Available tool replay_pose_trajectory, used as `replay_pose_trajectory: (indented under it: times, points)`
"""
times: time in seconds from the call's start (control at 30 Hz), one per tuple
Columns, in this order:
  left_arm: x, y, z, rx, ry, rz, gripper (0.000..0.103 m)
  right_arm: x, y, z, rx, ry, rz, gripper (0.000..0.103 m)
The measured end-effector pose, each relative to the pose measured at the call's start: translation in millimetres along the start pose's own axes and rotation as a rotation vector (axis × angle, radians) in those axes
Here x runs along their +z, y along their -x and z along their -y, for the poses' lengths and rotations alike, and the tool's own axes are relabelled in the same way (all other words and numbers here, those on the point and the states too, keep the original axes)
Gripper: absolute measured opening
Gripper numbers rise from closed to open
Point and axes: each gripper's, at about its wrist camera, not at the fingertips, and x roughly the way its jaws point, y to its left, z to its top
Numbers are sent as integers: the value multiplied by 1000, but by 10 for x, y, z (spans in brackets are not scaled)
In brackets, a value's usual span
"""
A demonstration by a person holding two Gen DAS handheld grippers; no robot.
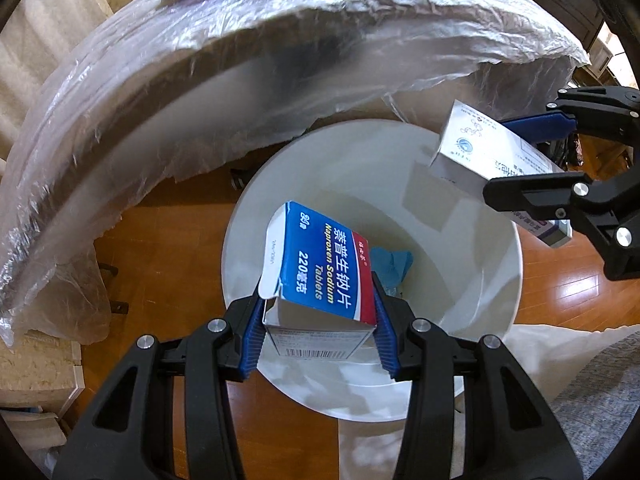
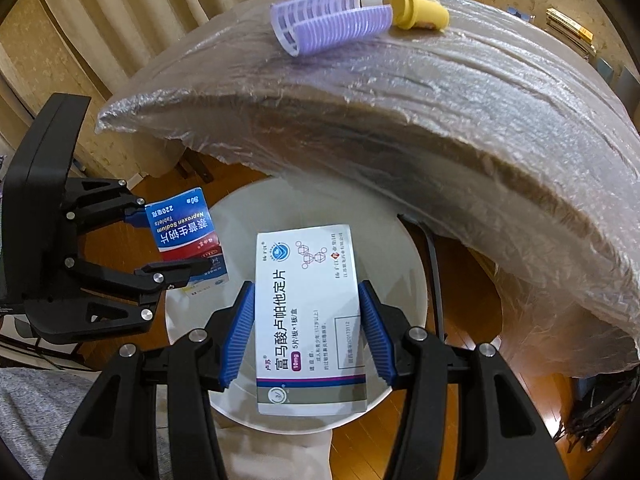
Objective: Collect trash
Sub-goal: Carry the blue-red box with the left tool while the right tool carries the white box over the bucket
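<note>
Left gripper (image 1: 318,300): pads clamped on the blue box (image 1: 320,264), held over the bin (image 1: 500,300) at frame centre. Right gripper (image 2: 308,324): pads clamped on the white box (image 2: 310,320), also over the bin mouth.

Progress, judged: both boxes collected, neither dropped yet; release into the bin is the step left. A blue glove (image 1: 394,266) already lies in the bin. On the wrapped counter (image 2: 440,112), upper frame, a purple roller (image 2: 332,20) and yellow cap (image 2: 418,12) sit untouched, possibly trash still to collect.

View differences: only the left view shows the glove; the white box hides the bin floor in the right view. Only the right view shows the yellow cap.
</note>
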Motion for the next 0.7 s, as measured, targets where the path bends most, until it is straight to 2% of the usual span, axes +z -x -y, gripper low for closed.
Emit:
replay_pose_trajectory:
  times: [0.7]
  points:
    - [130, -242, -8, 1, -13, -40, 47, -39, -528, -95, -58, -17, -43, 51]
